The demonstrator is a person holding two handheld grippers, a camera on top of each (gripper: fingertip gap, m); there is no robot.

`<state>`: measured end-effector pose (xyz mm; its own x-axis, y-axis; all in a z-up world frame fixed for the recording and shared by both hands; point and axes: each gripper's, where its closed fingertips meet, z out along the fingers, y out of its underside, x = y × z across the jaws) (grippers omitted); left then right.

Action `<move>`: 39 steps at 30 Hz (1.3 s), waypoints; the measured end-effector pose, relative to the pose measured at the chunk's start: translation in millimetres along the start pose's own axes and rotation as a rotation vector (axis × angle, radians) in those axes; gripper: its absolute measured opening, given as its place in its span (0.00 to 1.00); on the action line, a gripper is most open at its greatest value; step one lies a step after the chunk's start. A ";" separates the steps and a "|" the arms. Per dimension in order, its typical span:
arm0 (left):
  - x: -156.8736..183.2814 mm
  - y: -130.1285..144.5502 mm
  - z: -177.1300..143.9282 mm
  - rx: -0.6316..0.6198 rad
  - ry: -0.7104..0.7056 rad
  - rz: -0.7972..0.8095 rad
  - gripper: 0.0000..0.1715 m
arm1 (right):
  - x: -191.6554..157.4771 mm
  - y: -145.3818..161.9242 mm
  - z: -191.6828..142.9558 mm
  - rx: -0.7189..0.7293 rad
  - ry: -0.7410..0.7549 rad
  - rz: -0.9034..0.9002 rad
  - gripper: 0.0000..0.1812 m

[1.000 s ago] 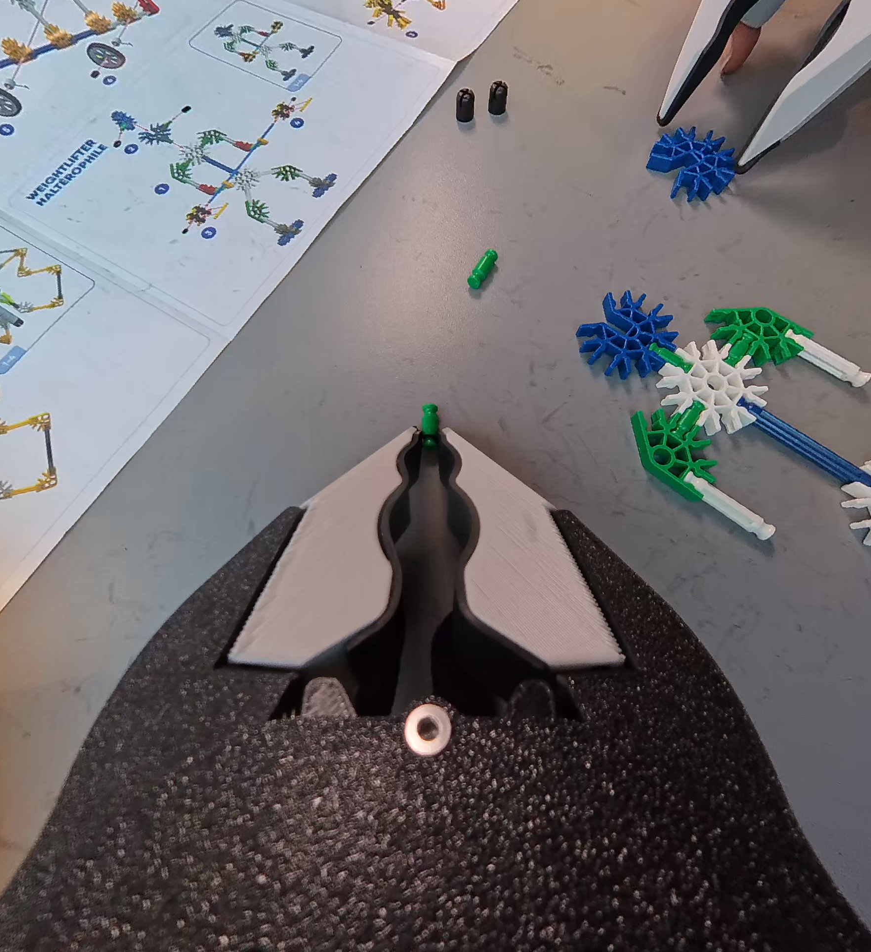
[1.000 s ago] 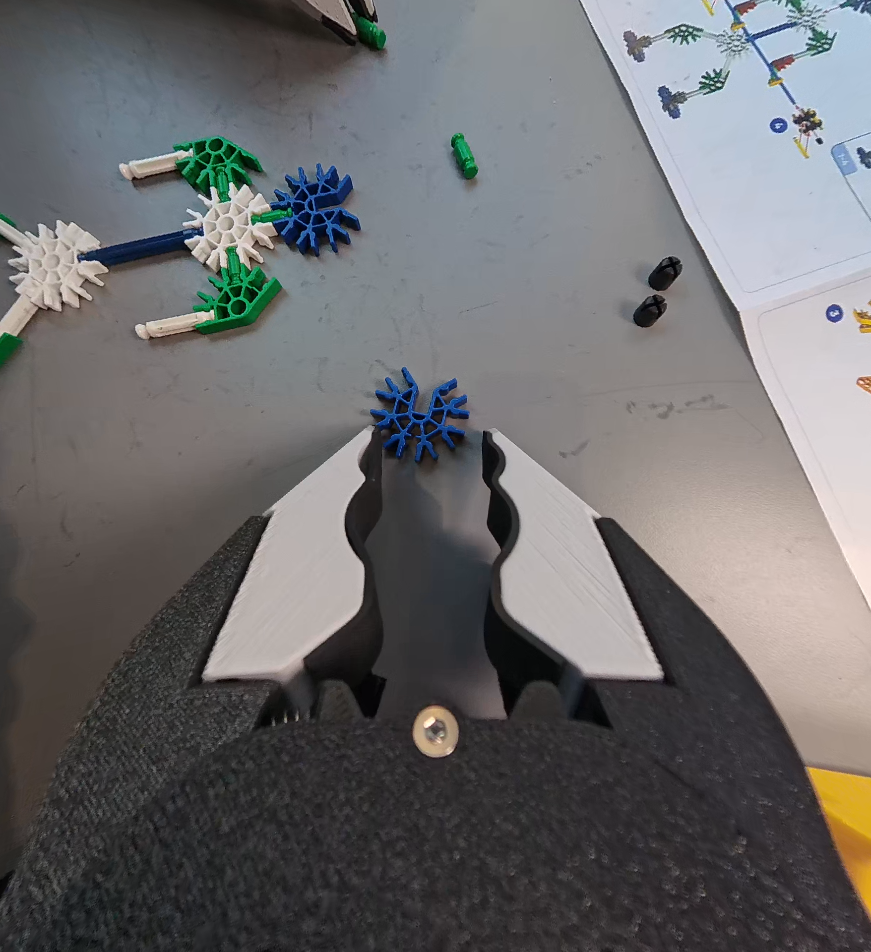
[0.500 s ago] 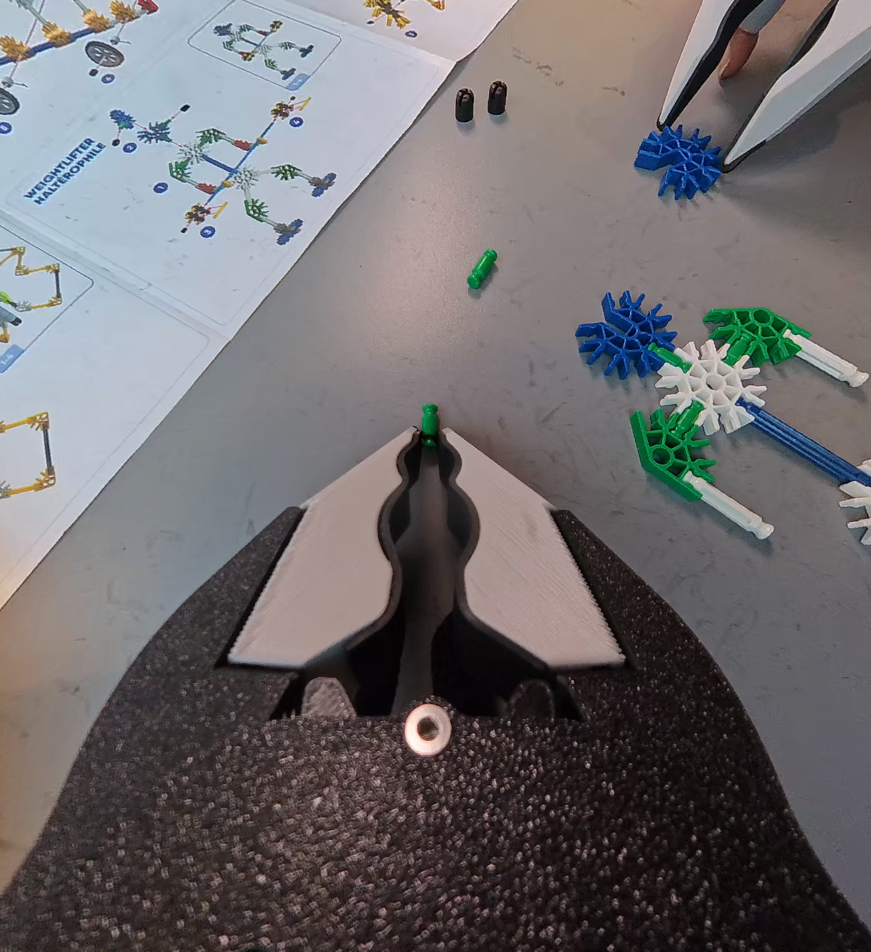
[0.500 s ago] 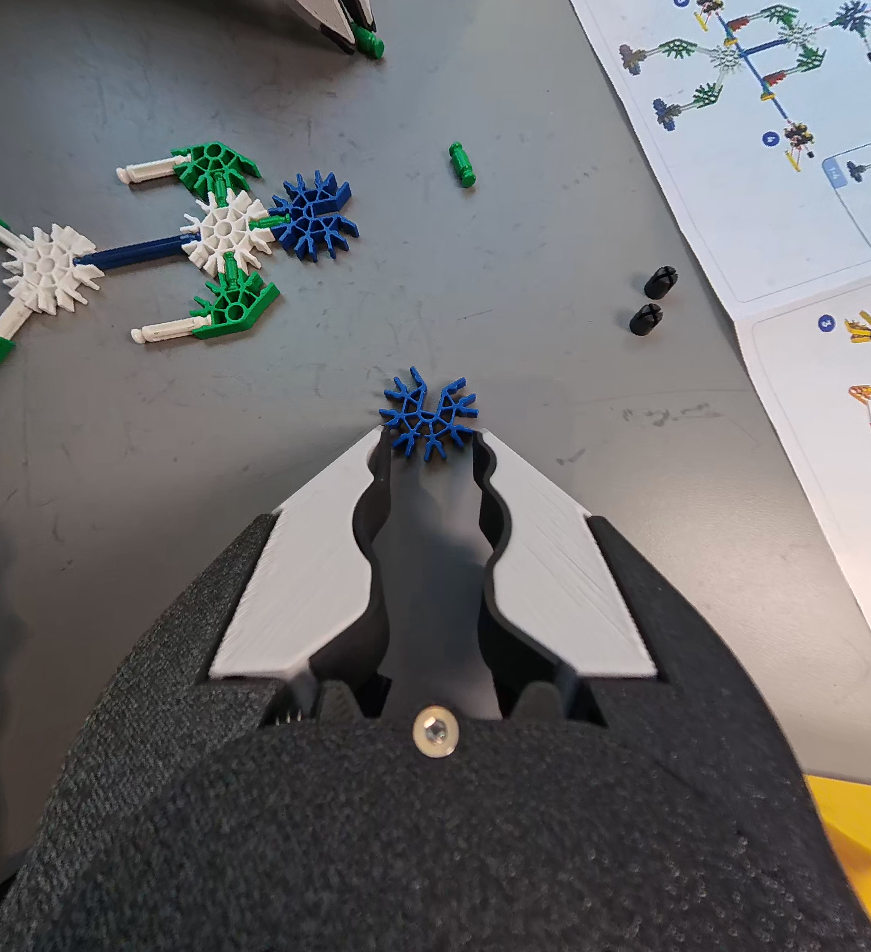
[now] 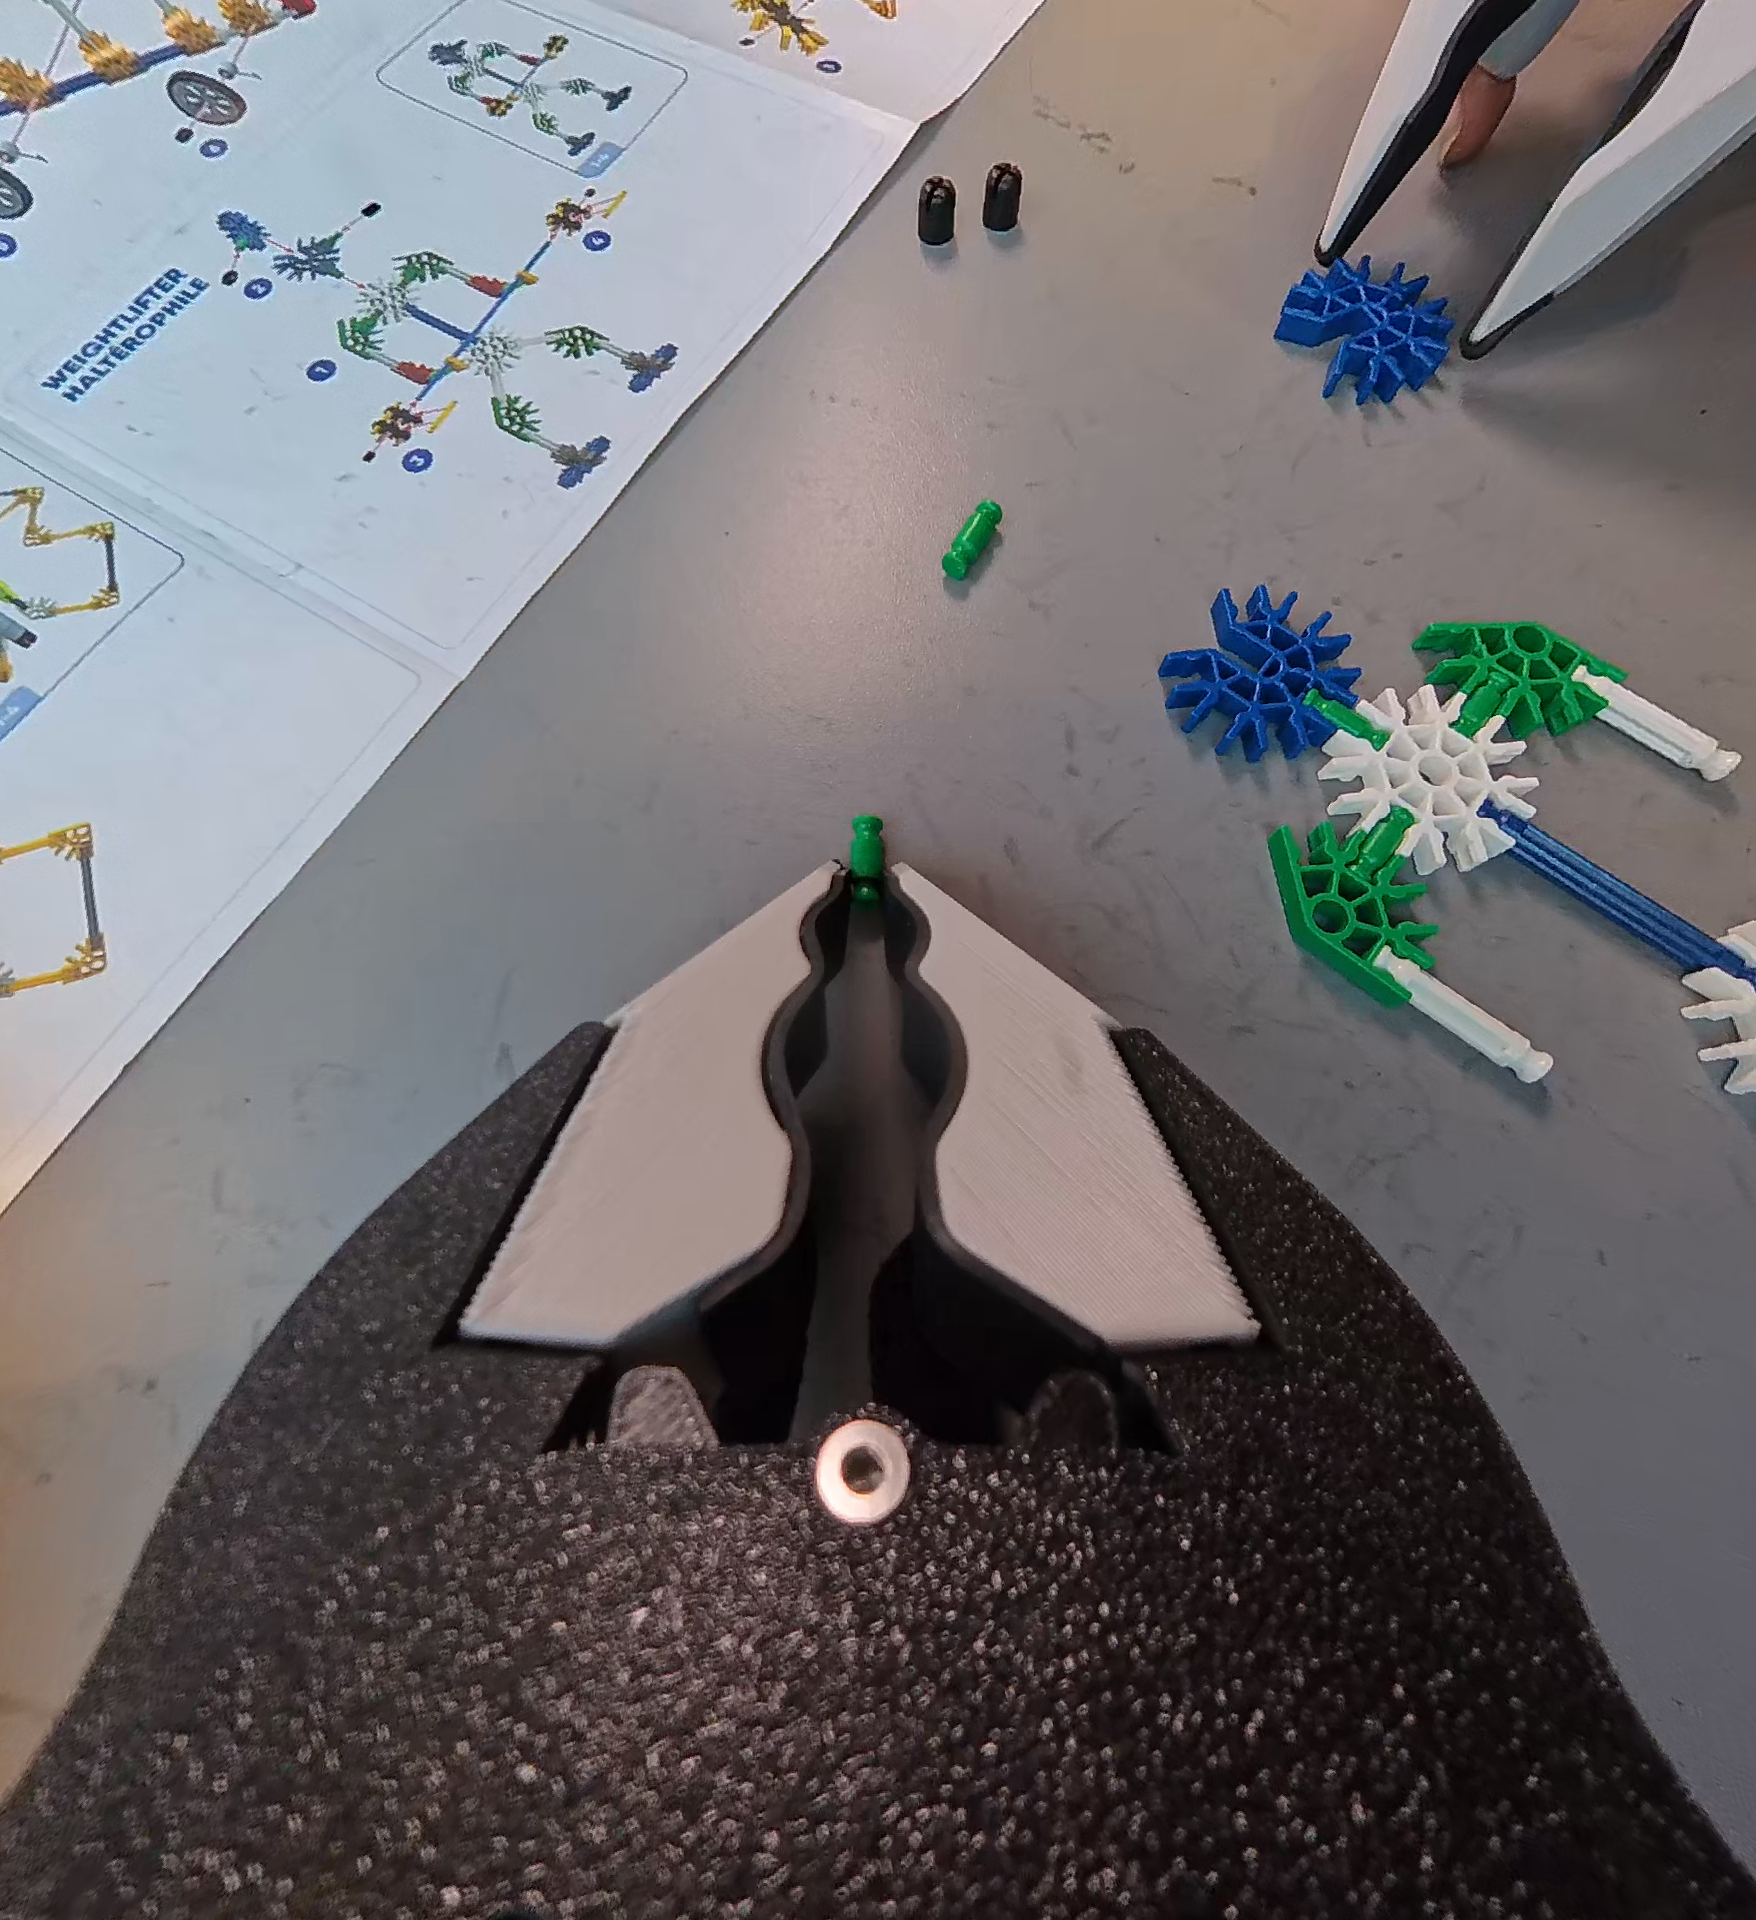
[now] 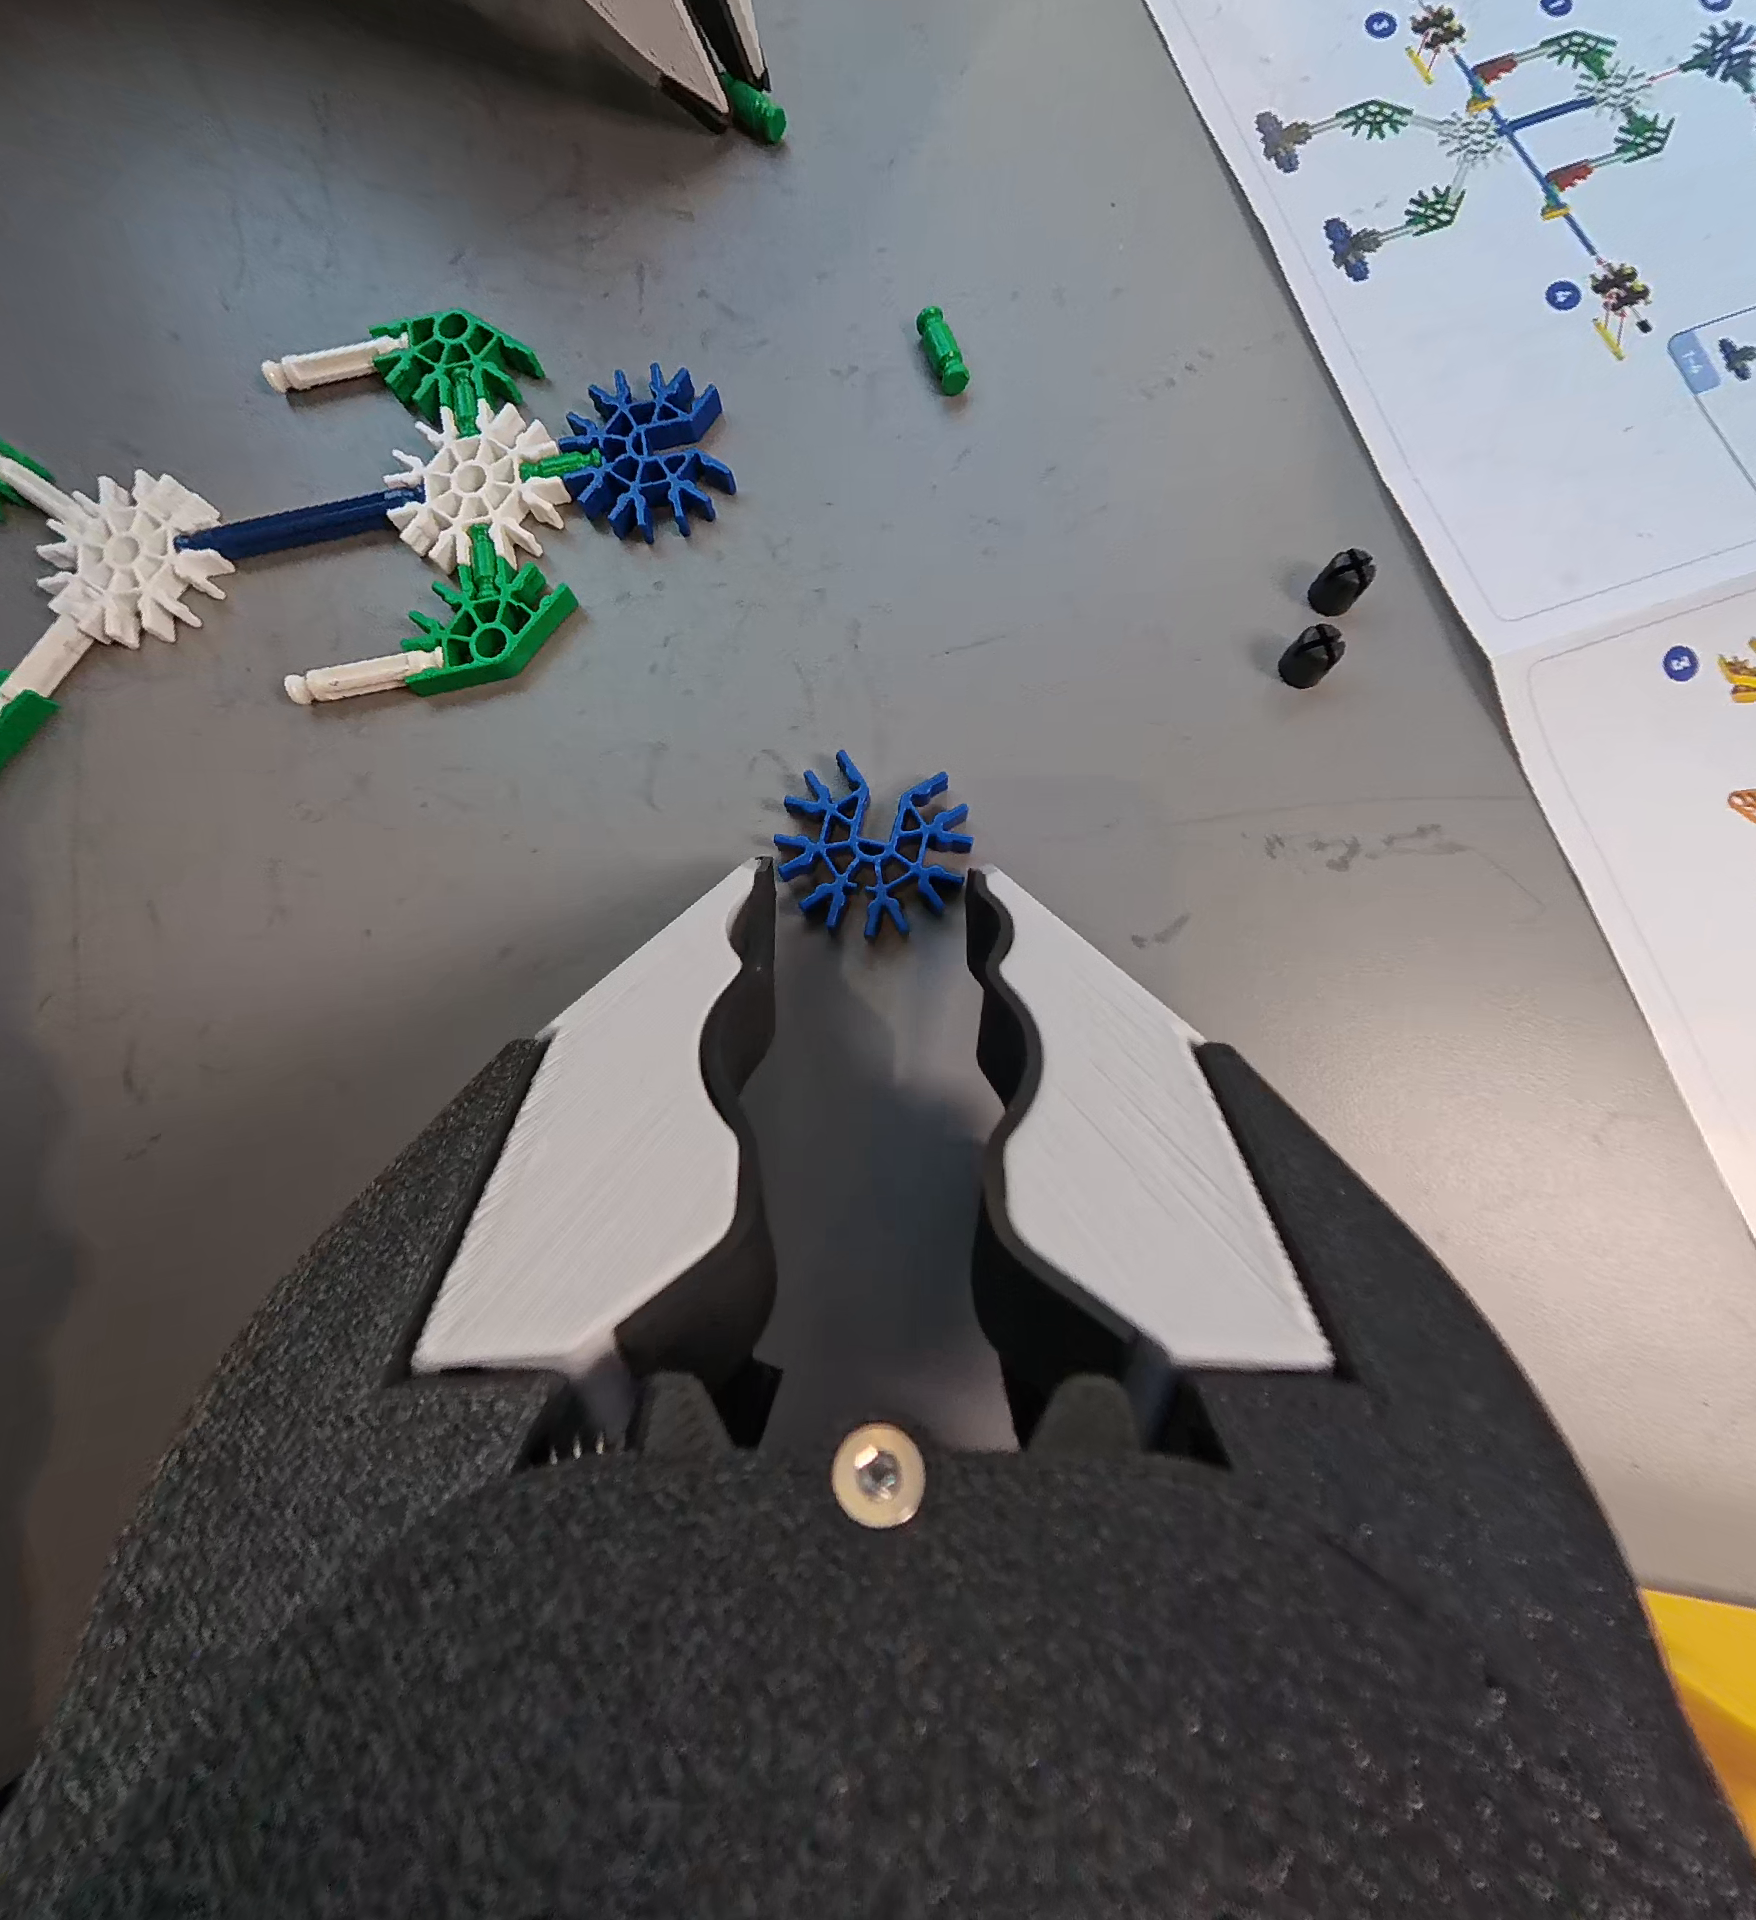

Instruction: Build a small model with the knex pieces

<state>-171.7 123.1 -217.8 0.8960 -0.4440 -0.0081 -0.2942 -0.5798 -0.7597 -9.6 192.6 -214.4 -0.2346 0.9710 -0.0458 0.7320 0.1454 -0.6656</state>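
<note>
My left gripper (image 5: 863, 878) is shut on a short green rod (image 5: 866, 844), whose tip sticks out past the fingertips, just above the grey table (image 5: 749, 675). It also shows at the top of the right wrist view (image 6: 739, 99) with the rod (image 6: 758, 112). My right gripper (image 6: 869, 883) is open, its fingertips on either side of the near half of a loose blue snowflake connector (image 6: 872, 847) lying flat on the table. The left wrist view shows this gripper (image 5: 1404, 301) at the top right, straddling the connector (image 5: 1373, 332).
A flat assembly of white, green and blue connectors joined by rods (image 5: 1425, 774) (image 6: 469, 483) lies on the table. A loose green rod (image 5: 970, 538) (image 6: 941, 348) and two black caps (image 5: 967, 203) (image 6: 1326, 618) lie nearby. A printed instruction sheet (image 5: 282, 364) (image 6: 1632, 312) covers one side. A yellow object (image 6: 1747, 1714) is at the corner. The tips of one gripper are about 20 centimetres away from the tips of the other.
The right gripper has edged forward around the blue connector and nudged it slightly. The left gripper and its green rod have not moved.
</note>
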 end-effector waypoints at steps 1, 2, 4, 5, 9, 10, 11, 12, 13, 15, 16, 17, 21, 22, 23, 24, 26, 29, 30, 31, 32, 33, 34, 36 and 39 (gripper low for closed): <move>-0.1 0.0 0.0 0.000 0.000 0.000 0.02 | 0.2 0.0 0.2 -0.001 0.002 -0.001 0.19; 0.0 0.1 -0.1 0.000 0.000 0.000 0.02 | 0.4 0.1 0.3 -0.002 0.005 -0.003 0.19; 0.0 0.2 -0.2 0.000 0.001 0.000 0.02 | 0.6 0.4 0.7 -0.006 0.010 -0.011 0.19; 0.2 0.3 -0.3 0.000 0.003 -0.002 0.02 | 0.3 0.5 0.7 -0.007 0.010 -0.016 0.19; 0.4 0.5 -0.6 0.000 0.009 -0.009 0.03 | -0.8 0.0 1.2 -0.004 0.007 -0.025 0.19; 0.5 0.5 -0.6 0.000 0.008 -0.008 0.03 | -0.9 -0.1 1.5 -0.004 0.008 -0.027 0.19; 0.4 0.5 -0.5 0.000 0.007 -0.007 0.03 | -1.0 -0.3 1.8 -0.004 0.010 -0.029 0.19; 0.4 0.5 -0.5 0.000 0.007 -0.007 0.03 | -0.9 -0.3 2.1 -0.006 0.013 -0.032 0.19; 0.4 0.5 -0.6 0.000 0.008 -0.008 0.02 | -0.9 -0.2 2.3 -0.008 0.016 -0.035 0.19; 0.3 0.5 -0.5 0.000 0.008 -0.008 0.02 | -0.8 -0.3 2.6 -0.010 0.020 -0.039 0.19; 0.3 0.5 -0.6 0.000 0.007 -0.007 0.02 | -0.7 -0.3 2.8 -0.010 0.020 -0.039 0.19; 0.3 0.6 -0.5 0.000 0.007 -0.007 0.02 | -0.6 -0.4 2.8 -0.010 0.021 -0.038 0.19; 0.3 0.6 -0.5 0.000 0.007 -0.007 0.02 | 0.1 -0.9 3.1 -0.007 0.026 -0.039 0.19; 0.3 0.6 -0.5 -0.001 0.007 -0.007 0.02 | 0.4 -1.2 3.3 -0.005 0.028 -0.039 0.19; 0.3 0.6 -0.5 -0.001 0.007 -0.007 0.02 | 0.8 -1.5 3.4 -0.003 0.029 -0.038 0.19; 0.3 0.7 -0.5 -0.001 0.008 -0.008 0.02 | 1.0 -1.8 3.5 -0.001 0.029 -0.037 0.19; 0.2 0.8 -0.5 -0.001 0.009 -0.009 0.03 | 1.7 -2.5 3.7 0.006 0.030 -0.033 0.19; 0.2 0.9 -0.7 -0.001 0.007 -0.008 0.03 | 1.8 -4.8 4.0 0.023 0.027 -0.032 0.19; 0.3 1.0 -0.7 -0.001 0.005 -0.005 0.03 | 1.0 -5.7 4.5 0.028 0.025 -0.039 0.19; 0.2 1.1 -0.7 -0.001 0.003 -0.003 0.03 | -0.3 -6.5 5.2 0.031 0.022 -0.051 0.19; 0.3 1.1 -0.8 -0.001 0.002 -0.001 0.03 | -2.3 -7.6 6.0 0.034 0.017 -0.066 0.19; 0.4 1.2 -0.8 -0.001 0.001 0.000 0.03 | -6.2 -8.8 7.0 0.037 0.003 -0.081 0.19; 0.4 1.3 -0.9 -0.001 0.000 0.001 0.03 | -11.6 -10.2 8.1 0.041 -0.017 -0.099 0.19; 0.5 1.4 -1.1 -0.001 -0.002 0.005 0.03 | -23.5 -13.1 10.4 0.046 -0.055 -0.146 0.19; 0.6 1.5 -1.1 -0.001 -0.005 0.008 0.03 | -10.1 -11.8 11.3 0.001 0.060 -0.195 0.25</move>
<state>-172.0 121.2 -218.3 0.8952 -0.4453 -0.0178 -0.3021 -0.5770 -0.7588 -23.1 178.9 -214.5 -0.3336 0.9339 0.1288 0.6759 0.3322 -0.6579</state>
